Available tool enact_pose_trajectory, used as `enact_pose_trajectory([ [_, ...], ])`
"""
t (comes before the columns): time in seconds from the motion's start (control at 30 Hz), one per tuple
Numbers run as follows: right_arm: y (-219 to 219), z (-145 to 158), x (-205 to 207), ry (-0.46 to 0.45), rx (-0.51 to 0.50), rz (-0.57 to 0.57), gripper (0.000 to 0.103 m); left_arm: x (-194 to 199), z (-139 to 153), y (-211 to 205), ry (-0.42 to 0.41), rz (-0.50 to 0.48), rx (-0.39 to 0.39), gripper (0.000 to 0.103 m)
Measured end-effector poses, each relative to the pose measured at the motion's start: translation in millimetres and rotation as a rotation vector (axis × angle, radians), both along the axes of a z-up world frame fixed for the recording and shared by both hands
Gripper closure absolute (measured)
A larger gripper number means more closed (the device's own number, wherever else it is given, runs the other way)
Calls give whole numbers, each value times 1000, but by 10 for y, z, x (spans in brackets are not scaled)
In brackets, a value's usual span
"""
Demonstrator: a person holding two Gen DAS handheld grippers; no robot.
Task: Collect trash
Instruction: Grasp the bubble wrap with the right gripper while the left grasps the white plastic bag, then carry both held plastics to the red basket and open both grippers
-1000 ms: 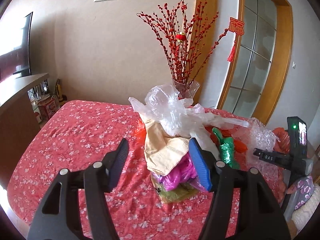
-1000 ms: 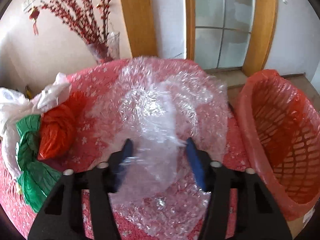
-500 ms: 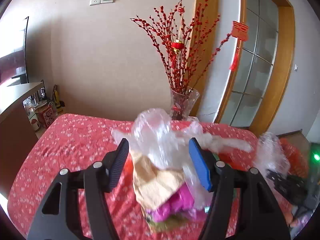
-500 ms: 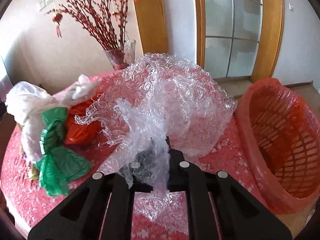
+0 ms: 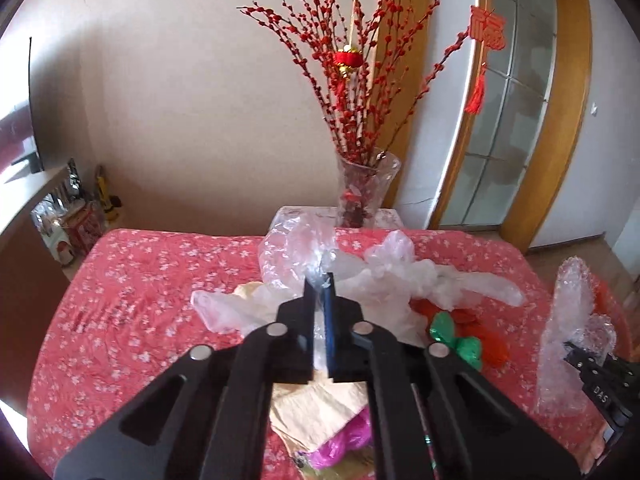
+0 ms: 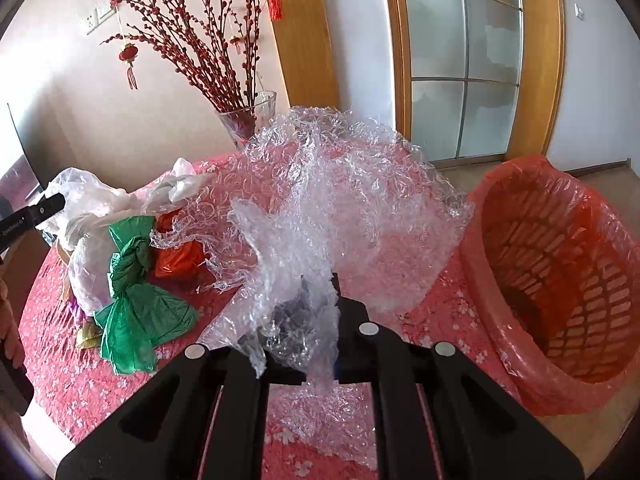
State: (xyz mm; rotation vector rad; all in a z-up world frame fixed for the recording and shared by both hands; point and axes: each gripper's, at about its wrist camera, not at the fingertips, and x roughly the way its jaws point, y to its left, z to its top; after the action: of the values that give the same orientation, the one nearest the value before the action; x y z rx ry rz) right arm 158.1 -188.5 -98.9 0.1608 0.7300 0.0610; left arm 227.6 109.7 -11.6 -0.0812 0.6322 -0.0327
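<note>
Our right gripper (image 6: 316, 292) pinches crinkly bubble wrap (image 6: 340, 208), veiling the table; the red-lined basket (image 6: 560, 280) sits at three o'clock. Our left gripper (image 5: 319, 284) nips a clear plastic bag (image 5: 296, 252) atop the heap.

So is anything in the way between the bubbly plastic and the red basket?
Nothing visible is. The crinkly clear bubble wrap is clamped in the right gripper, and the red-lined plastic basket sits open just to its right, beyond the edge of the red flowered tablecloth, with only open space between.

Basket (image 6: 560, 280) right of table (image 6: 452, 312) (touching).
</note>
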Motion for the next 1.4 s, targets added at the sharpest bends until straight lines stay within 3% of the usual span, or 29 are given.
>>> enact_pose_trajectory([
  [0.13,-50,40,-51,-15,6,-4,94,-128,82,39,-45,-11,-36,100],
  [0.37,-124,213,-159,-66,22,-4,94,-355,496,81,-149,-18,-92,100],
  [0.63,-244,430,-316,-118,29,-15,94,-594,858,-173,-223,-101,-154,100],
  [1.03,-755,691,-548,-176,22,-117,94,-648,1022,-1133,-227,-321,-214,100],
  [1.4,-1414,856,-817,-210,22,-262,94,-545,809,-2088,-156,-496,-290,100],
])
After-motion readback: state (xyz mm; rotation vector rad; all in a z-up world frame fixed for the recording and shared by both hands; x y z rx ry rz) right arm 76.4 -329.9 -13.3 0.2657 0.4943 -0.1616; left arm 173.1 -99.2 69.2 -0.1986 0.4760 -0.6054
